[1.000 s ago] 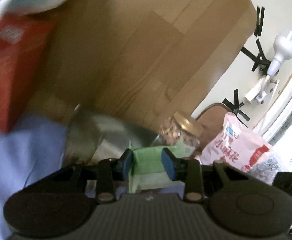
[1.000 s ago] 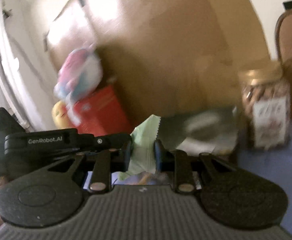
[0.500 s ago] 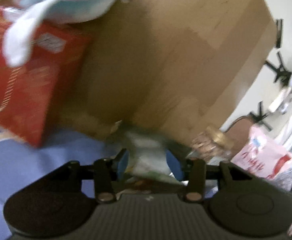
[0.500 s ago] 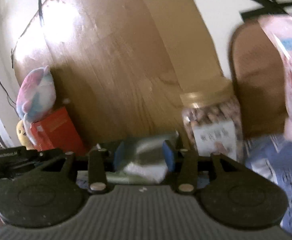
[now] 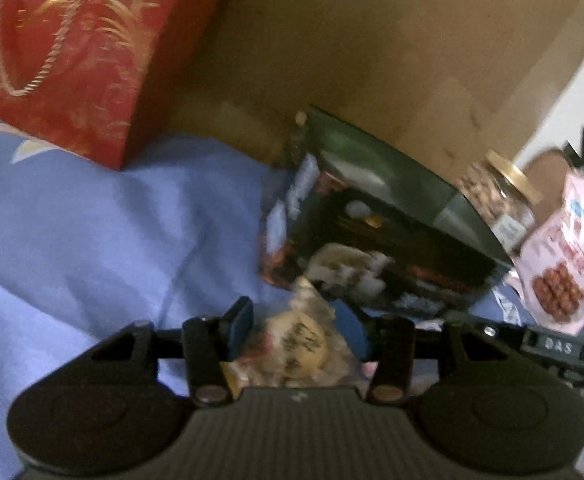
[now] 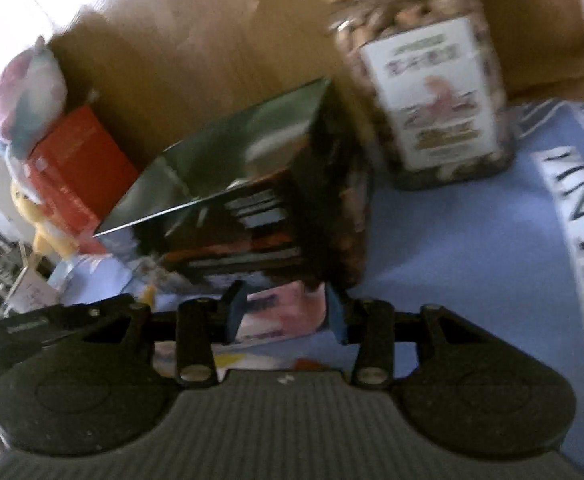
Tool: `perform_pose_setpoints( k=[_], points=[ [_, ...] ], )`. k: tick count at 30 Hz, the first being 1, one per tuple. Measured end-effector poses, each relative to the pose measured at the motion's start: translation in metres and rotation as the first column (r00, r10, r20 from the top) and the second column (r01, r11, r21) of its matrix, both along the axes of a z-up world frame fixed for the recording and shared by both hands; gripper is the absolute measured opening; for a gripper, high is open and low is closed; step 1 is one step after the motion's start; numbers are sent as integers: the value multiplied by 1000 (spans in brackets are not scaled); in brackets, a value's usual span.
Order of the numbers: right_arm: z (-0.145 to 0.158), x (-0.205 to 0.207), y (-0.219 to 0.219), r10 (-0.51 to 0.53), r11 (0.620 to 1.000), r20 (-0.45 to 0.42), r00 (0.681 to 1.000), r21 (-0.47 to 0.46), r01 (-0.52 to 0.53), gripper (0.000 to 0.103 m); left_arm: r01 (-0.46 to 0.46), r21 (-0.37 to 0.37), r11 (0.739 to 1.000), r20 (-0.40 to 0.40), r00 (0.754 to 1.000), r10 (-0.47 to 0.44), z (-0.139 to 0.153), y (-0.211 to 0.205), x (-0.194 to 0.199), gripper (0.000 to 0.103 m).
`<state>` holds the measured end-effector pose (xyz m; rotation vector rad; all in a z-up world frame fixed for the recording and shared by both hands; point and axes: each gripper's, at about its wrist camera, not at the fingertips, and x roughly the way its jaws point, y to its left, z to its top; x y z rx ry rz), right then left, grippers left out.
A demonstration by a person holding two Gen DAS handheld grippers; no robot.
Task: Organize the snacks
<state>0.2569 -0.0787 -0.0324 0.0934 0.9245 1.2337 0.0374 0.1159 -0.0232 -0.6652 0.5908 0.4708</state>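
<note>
A dark snack box (image 5: 376,236) with a raised silvery lid stands open on the blue cloth, with pale wrapped snacks inside. My left gripper (image 5: 296,330) is open low in front of it, and a clear packet with a round pastry (image 5: 298,342) lies between its fingers. In the right wrist view the same box (image 6: 259,208) is just ahead. My right gripper (image 6: 284,312) is open over a pink packet (image 6: 279,312) that lies on the cloth between its fingers. Each gripper shows at the edge of the other's view.
A red gift bag (image 5: 71,48) stands at the left against a wooden board (image 5: 372,40). A gold-lidded jar of nuts (image 6: 424,80) stands right of the box, with a pink snack bag (image 5: 564,264) beyond it. A plush toy (image 6: 27,92) sits on the red bag. Blue cloth (image 5: 111,220) covers the surface.
Both grippers were shut on a green packet a second ago. They have since opened, let it go and sunk towards the cloth, where other packets now lie between their fingers.
</note>
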Motion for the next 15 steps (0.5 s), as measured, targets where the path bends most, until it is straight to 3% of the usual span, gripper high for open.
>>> perform_pose_setpoints(
  k=[3, 7, 8, 11, 15],
  points=[
    [7, -18, 3, 46, 999, 41, 998, -29, -45, 48, 19, 33, 999, -30, 999, -18, 7, -16, -3, 50],
    [14, -36, -13, 178, 984, 5, 984, -14, -178, 46, 70, 3, 998, -9, 998, -70, 7, -34, -18, 51],
    [18, -42, -23, 175, 985, 39, 984, -6, -175, 47, 55, 13, 998, -12, 998, -55, 9, -38, -26, 53],
    [36, -52, -70, 44, 997, 184, 982, 52, -54, 47, -19, 41, 999, 20, 1000, 18, 20, -43, -55, 56],
    [26, -62, -137, -54, 993, 185, 981, 113, 33, 47, 7, -15, 1000, 106, 994, -6, 37, -53, -75, 56]
  ],
)
